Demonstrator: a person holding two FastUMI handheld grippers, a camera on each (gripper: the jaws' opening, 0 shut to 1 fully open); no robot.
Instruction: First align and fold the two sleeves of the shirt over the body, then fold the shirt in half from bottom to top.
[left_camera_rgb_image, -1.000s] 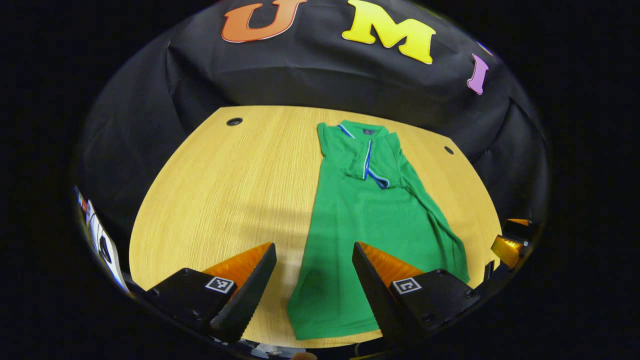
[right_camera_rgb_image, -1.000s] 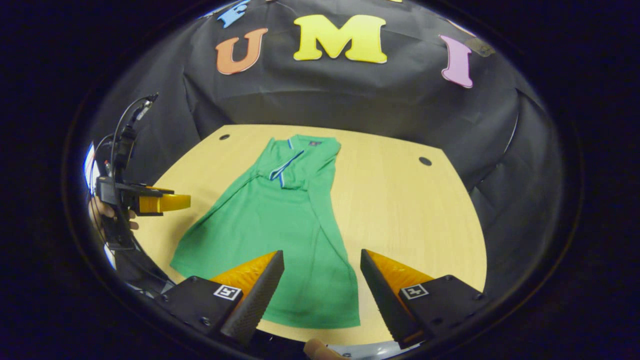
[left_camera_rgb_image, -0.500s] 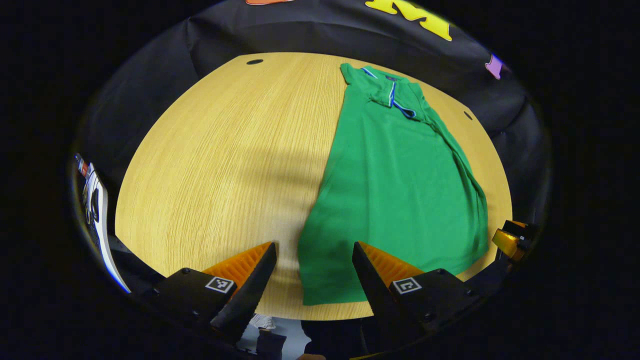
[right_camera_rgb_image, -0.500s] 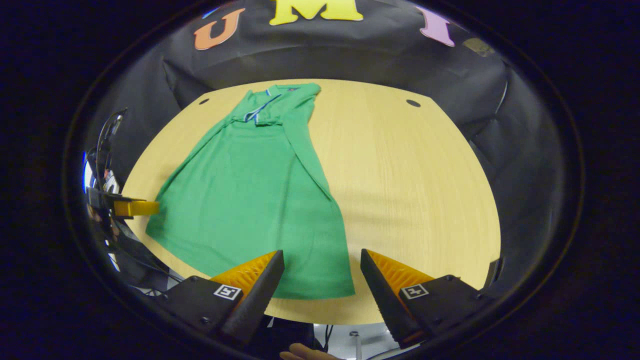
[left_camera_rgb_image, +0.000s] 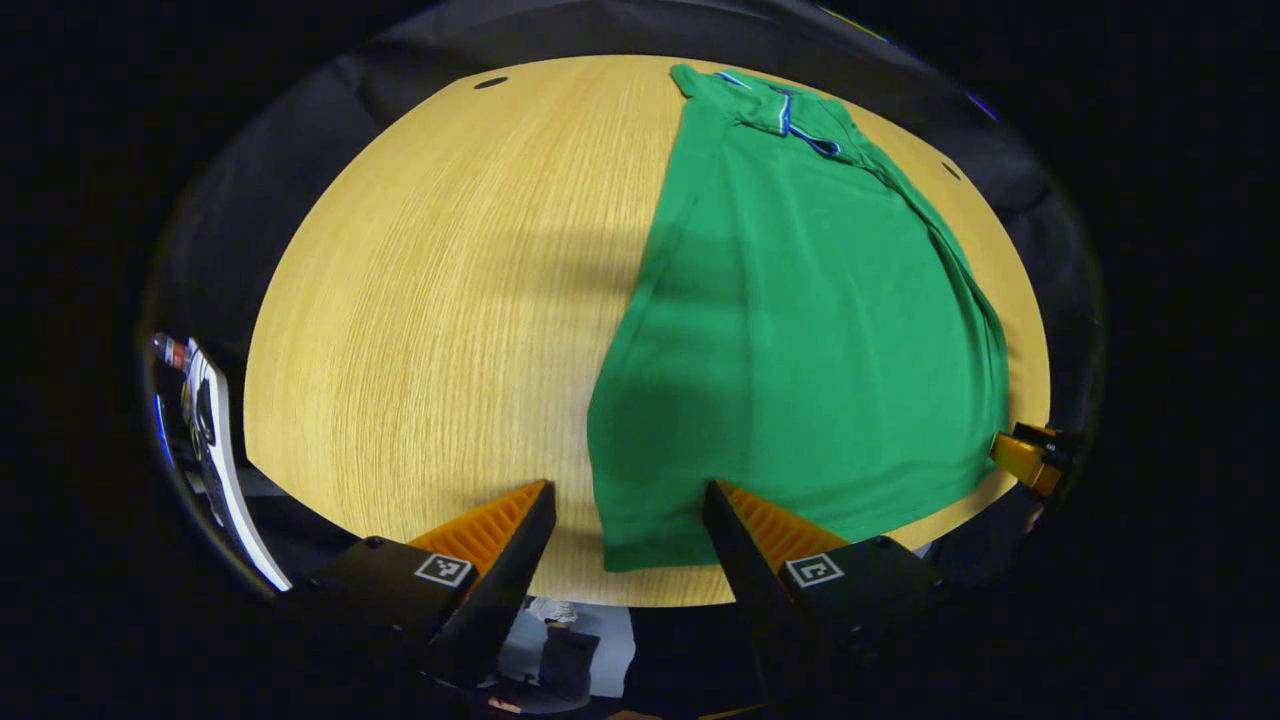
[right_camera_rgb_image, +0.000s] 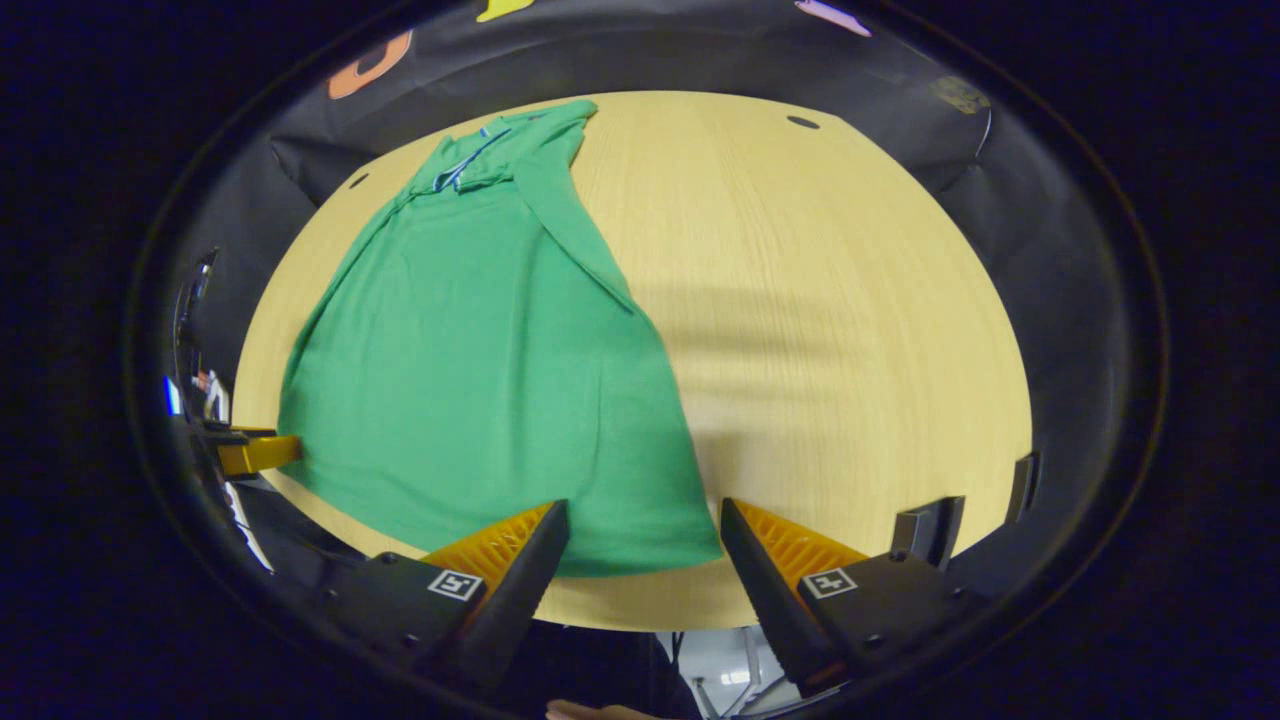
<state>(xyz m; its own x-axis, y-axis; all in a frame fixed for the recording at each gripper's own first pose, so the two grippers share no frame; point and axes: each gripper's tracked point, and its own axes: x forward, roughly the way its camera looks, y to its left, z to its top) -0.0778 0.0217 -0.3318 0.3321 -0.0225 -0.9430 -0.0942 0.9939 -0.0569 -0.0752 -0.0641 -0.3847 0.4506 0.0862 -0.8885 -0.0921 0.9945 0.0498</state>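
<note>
Left gripper view: the left tongs (left_camera_rgb_image: 625, 520) are held wide over the near left corner of the green shirt (left_camera_rgb_image: 800, 300), laid lengthwise on the counter (left_camera_rgb_image: 420, 300).

Right gripper view: the right tongs (right_camera_rgb_image: 640, 540) are spread wide at the near right corner.

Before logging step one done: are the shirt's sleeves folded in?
Folded in: the shirt lies as a narrow strip on the table, with sleeve trim lying over the chest.

Both open grippers have dropped toward the shirt's (left_camera_rgb_image: 800, 330) bottom hem.
</note>
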